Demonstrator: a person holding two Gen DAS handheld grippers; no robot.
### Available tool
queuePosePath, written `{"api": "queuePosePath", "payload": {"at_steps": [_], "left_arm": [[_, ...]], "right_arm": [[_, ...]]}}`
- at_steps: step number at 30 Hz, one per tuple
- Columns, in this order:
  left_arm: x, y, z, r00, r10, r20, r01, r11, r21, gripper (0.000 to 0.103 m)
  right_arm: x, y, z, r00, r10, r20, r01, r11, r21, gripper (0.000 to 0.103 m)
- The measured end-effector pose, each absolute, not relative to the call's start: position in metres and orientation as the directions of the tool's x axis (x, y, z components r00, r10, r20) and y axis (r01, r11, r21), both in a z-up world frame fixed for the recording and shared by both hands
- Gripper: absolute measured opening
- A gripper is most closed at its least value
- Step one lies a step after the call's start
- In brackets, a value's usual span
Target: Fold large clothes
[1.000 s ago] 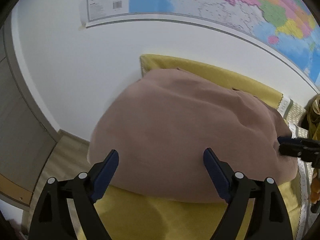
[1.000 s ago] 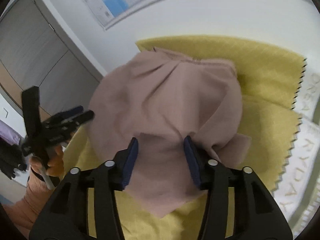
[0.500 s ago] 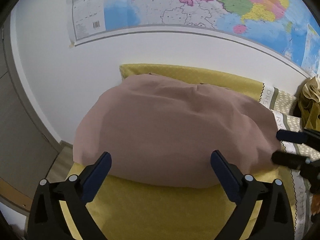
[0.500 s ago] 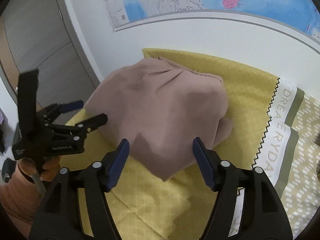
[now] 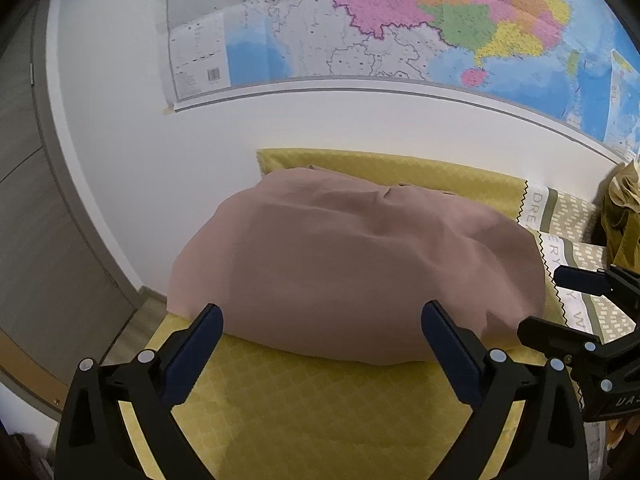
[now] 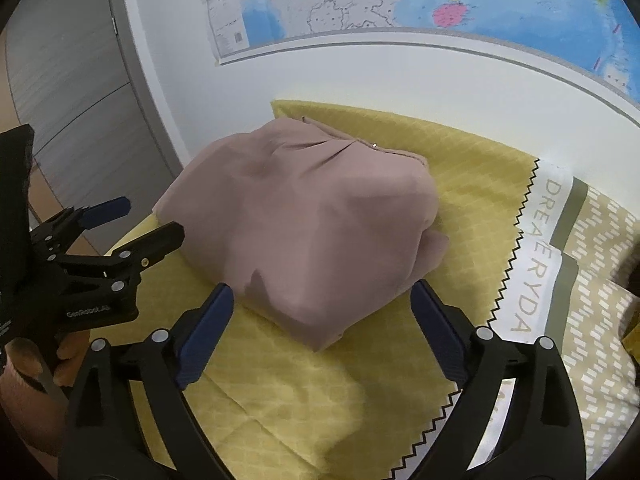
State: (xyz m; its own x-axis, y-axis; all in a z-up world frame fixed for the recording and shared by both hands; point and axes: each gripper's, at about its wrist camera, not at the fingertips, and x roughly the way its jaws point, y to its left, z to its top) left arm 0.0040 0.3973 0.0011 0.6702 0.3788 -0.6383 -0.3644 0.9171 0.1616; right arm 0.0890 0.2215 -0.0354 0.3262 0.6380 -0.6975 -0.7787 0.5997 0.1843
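Note:
A dusty-pink garment (image 5: 352,272) (image 6: 312,220) lies folded in a thick bundle on the yellow bedspread (image 5: 320,408) (image 6: 472,168), close to the wall. My left gripper (image 5: 320,320) is open wide just in front of the bundle's near edge, with nothing between its blue pads. It also shows at the left of the right wrist view, left gripper (image 6: 140,220), held by a hand. My right gripper (image 6: 320,300) has its jaws still opening; the bundle's near corner lies between them but the pads do not press it. The right gripper (image 5: 560,304) appears at the right edge of the left wrist view.
A wall map (image 5: 400,24) hangs above the bed on a white wall. A patterned pillow with lettering (image 6: 552,248) lies to the right, and olive-yellow cloth (image 5: 624,216) is piled at the far right. Grey cabinet doors (image 6: 72,92) and wooden floor are to the left.
The right gripper let go of the pink cloth and widened, pulling back from the bundle. The left gripper opened fully and also drew back. The garment settled flat on the bedspread.

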Motion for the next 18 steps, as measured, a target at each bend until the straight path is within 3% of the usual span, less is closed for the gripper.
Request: {"api": "queuePosePath", "payload": {"at_steps": [5,18], "left_arm": [[-0.004,0.393,0.005,0.668,0.395,-0.63,-0.393,0.907,0.151,0.096],[-0.028,0.381,0.009,0.661,0.407,-0.631,-0.435,0.892,0.121,0.096]], "right_arm": [[0.083,0.217,-0.031,0.353,0.641,-0.682,-0.775,0.609,0.171,0.097],[0.054,0.208,-0.026,0.363,0.658,-0.66,-0.794,0.589,0.15,0.097]]}}
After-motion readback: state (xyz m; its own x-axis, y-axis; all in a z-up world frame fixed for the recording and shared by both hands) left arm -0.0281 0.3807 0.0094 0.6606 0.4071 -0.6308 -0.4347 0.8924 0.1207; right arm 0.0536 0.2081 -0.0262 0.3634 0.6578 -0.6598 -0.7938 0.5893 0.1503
